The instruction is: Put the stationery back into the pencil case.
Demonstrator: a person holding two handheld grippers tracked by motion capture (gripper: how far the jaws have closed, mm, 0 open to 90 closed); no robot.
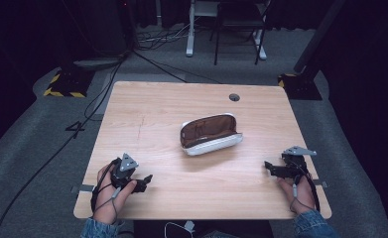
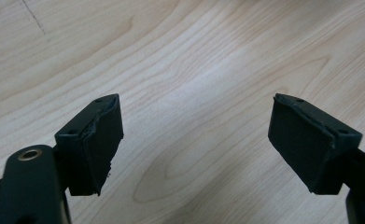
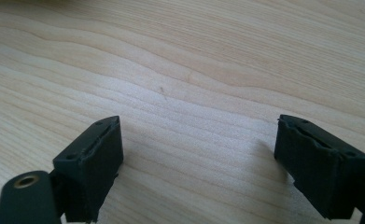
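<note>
A white pouch (image 1: 211, 134) with a brown lining lies unzipped and gaping in the middle of the wooden table (image 1: 152, 114). My left gripper (image 1: 144, 182) rests near the front left edge, held in a hand, well apart from the pouch. In the left gripper view its jaws stand wide apart over bare wood, and the left gripper (image 2: 194, 135) is open and holds nothing. My right gripper (image 1: 268, 166) rests near the front right edge, pointing left. The right gripper (image 3: 196, 154) is also open over bare wood.
A round cable hole (image 1: 234, 97) sits near the table's far edge. Beyond the table are a chair and desk legs (image 1: 236, 29), cables on the grey floor, and black stands with yellow-striped bases (image 1: 65, 84) at both far corners.
</note>
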